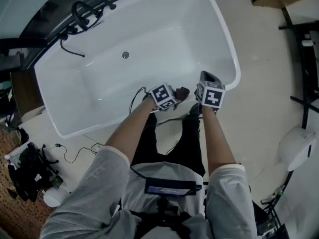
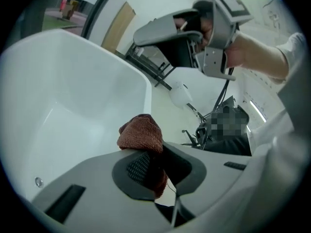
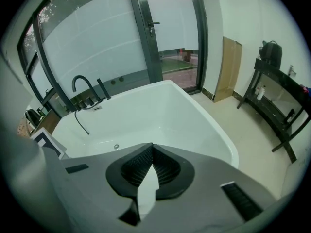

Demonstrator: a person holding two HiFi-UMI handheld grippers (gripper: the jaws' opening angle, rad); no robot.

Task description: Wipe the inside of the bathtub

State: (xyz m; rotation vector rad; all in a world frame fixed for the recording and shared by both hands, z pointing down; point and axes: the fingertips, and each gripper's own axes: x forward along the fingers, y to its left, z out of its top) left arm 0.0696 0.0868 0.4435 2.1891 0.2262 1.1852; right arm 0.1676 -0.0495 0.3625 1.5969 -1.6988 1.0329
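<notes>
The white bathtub fills the upper head view, with its drain on the tub floor. Both grippers hover over the tub's near rim, at its right end. My left gripper is shut on a reddish-brown cloth; in the left gripper view the cloth bulges out above the jaws of the left gripper, over the tub wall. My right gripper is beside it, shut with nothing held; its jaws meet above the tub. The right gripper also shows in the left gripper view.
A black faucet with a hose stands at the tub's far left end, by glass doors. A black rack stands on the floor to the right, cables and gear lie at the left, and cardboard leans on the wall.
</notes>
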